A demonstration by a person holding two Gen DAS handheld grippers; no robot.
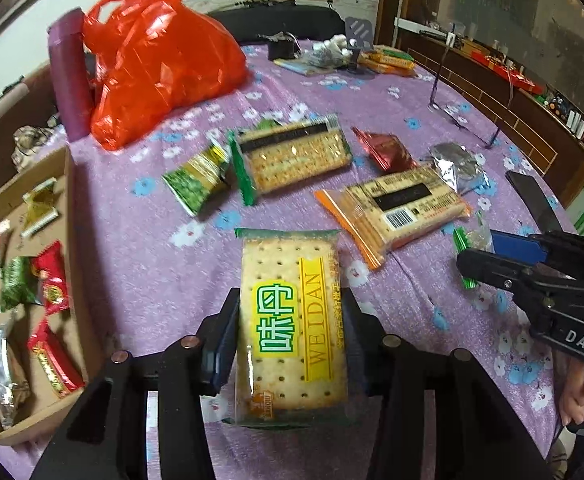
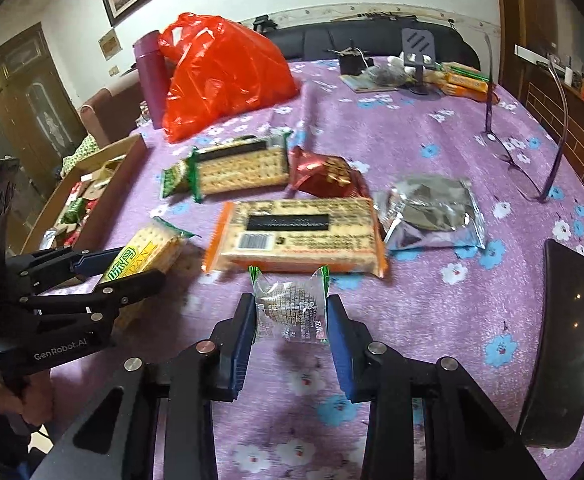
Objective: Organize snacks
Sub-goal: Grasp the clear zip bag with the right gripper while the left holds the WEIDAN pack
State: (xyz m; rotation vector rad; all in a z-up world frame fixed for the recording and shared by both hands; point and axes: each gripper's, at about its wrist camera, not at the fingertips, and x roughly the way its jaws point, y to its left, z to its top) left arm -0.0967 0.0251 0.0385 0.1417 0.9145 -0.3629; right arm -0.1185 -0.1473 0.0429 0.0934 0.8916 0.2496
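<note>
My left gripper point(image 1: 290, 294) is shut on a cracker pack point(image 1: 292, 320) with a green-edged wrapper and a yellow label, held above the purple cloth. In the right wrist view the same gripper point(image 2: 119, 268) and pack point(image 2: 147, 252) show at the left, beside the cardboard box point(image 2: 103, 184). My right gripper point(image 2: 290, 304) is shut on a small clear-wrapped snack point(image 2: 289, 312) with green ends, its pads pressing on both sides. The box point(image 1: 71, 240) at the left holds several small red, green and silver packets.
On the cloth lie a green cracker pack point(image 1: 292, 156), an orange cracker pack point(image 1: 396, 208), a green pea packet point(image 1: 195, 178), a red packet point(image 1: 384, 148) and a silver packet point(image 1: 456, 164). A red plastic bag point(image 1: 159, 68) and purple bottle point(image 1: 67, 76) stand behind. Glasses point(image 2: 532, 152) lie right.
</note>
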